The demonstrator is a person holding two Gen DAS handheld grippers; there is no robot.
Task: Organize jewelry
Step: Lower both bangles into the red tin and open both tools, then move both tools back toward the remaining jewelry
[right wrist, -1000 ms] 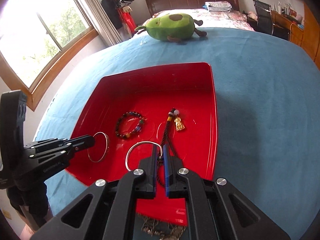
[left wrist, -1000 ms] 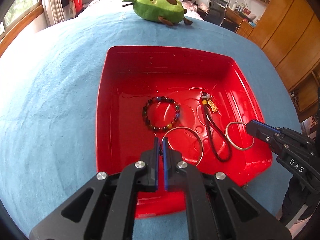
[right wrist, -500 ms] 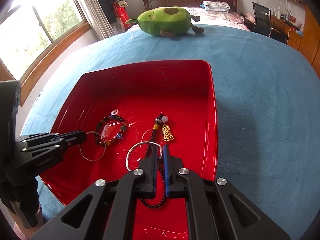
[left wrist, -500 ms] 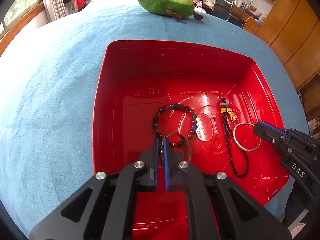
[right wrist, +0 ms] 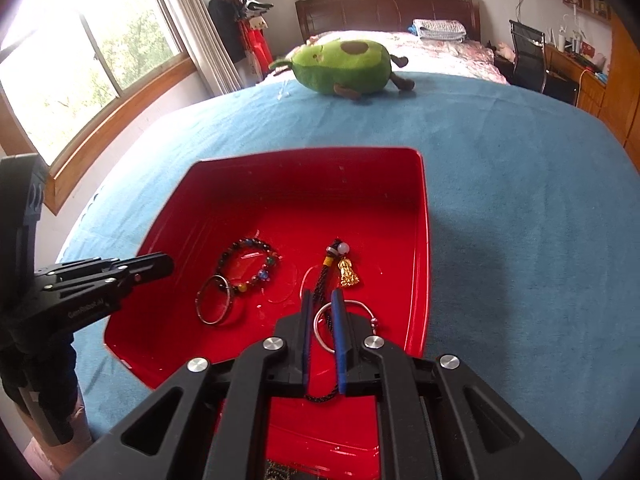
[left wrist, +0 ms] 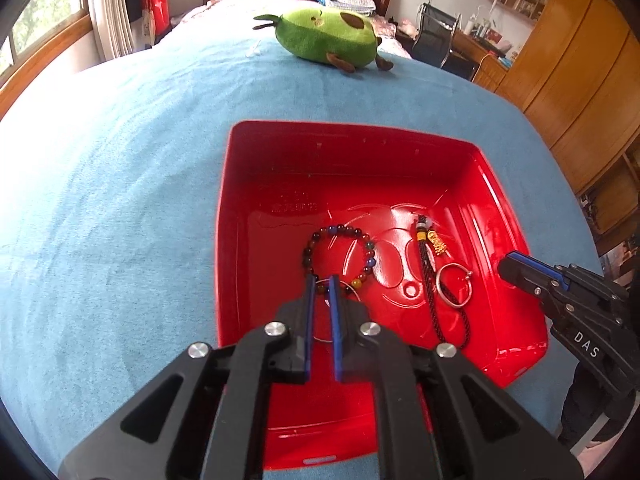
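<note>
risk first: both claws are slightly parted with nothing clamped, each with a silver bangle lying loose at its tips. left claw sits low over the near-left silver bangle, which touches the beaded bracelet; pulling out at an angle could catch the rim and drag the bangle or the beads. right claw has its narrow gap straddling the rim of the other silver bangle, and the dark braided cord runs between the fingers under it. any re-close or sideways lift would likely snag cord and bangle together and pull the gold pendant with them.

all jewelry is in the red tray, in the near half of it: bangle and beads on the left, cord with pendant and second bangle on the right. far half of the tray is bare red plastic. glossy floor, so i'd expect the rings to slide easily if nudged.

tray lies on a blue blanket, soft, so pressing on a rim could tip it. something chain-like shows under the right claw at the near tray edge, too hidden to identify.

beyond the tray: avocado plush toy, well apart, not in the way. farther back, headboard, office chair, wooden wardrobe.
</note>
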